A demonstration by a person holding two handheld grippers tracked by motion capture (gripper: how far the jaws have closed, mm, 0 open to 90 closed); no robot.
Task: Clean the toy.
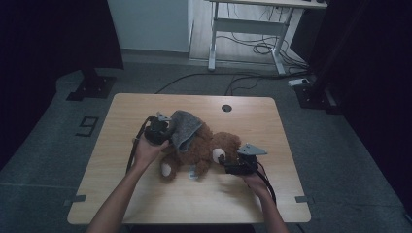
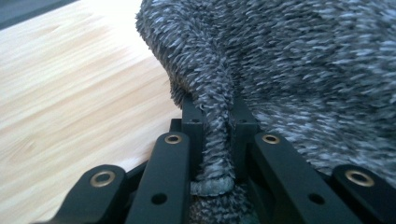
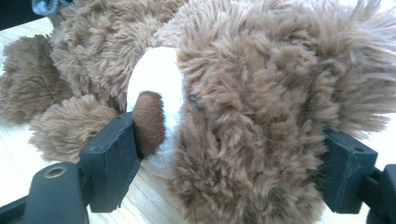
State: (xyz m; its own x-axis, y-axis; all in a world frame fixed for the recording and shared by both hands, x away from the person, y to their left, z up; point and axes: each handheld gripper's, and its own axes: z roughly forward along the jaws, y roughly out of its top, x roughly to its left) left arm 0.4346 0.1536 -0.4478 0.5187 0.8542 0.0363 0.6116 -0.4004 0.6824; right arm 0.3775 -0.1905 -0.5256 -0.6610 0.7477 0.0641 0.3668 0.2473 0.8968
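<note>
At left on the wooden table (image 1: 121,194), the left gripper (image 1: 160,130) pinches a fold of the grey knitted cloth (image 1: 186,127) draped over the brown teddy bear's (image 1: 204,148) body. At right, the right gripper (image 1: 232,167) clamps the bear's head — one pad by the nose, one behind.

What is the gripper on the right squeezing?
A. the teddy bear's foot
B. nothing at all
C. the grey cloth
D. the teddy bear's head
D: in the right gripper view the right gripper has its jaws pressed on either side of the teddy bear, at its head, with the brown nose and white muzzle by one jaw; the grey cloth is pinched by the left gripper.
</note>
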